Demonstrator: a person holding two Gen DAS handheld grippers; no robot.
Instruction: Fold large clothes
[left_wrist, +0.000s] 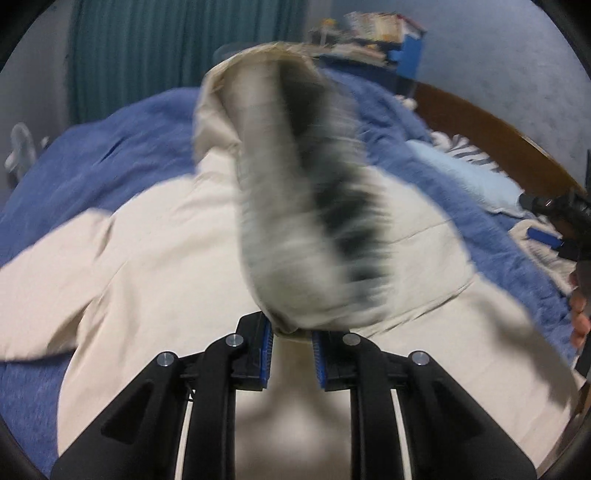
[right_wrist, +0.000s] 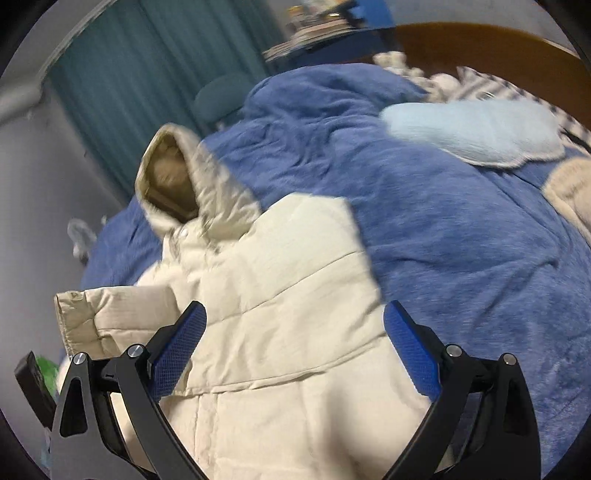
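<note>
One cream puffer jacket (right_wrist: 280, 295) lies spread on a blue blanket (right_wrist: 443, 229), hood (right_wrist: 173, 184) toward 11 o'clock. The left gripper (left_wrist: 291, 334) is clamped on a blurred sleeve (left_wrist: 306, 206) rising toward 12. The right gripper (right_wrist: 295, 332) hangs over the jacket's body, fingers wide apart. Only the right view shows the hood's opening. Teal curtains (right_wrist: 122, 81) hang behind; a pale pillow (right_wrist: 476, 133) lies at 2.

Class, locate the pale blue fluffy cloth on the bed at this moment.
The pale blue cloth lies at the upper right of the right wrist view, on the blue blanket, beside striped fabric below the wooden headboard, well apart from the cream jacket.
</note>
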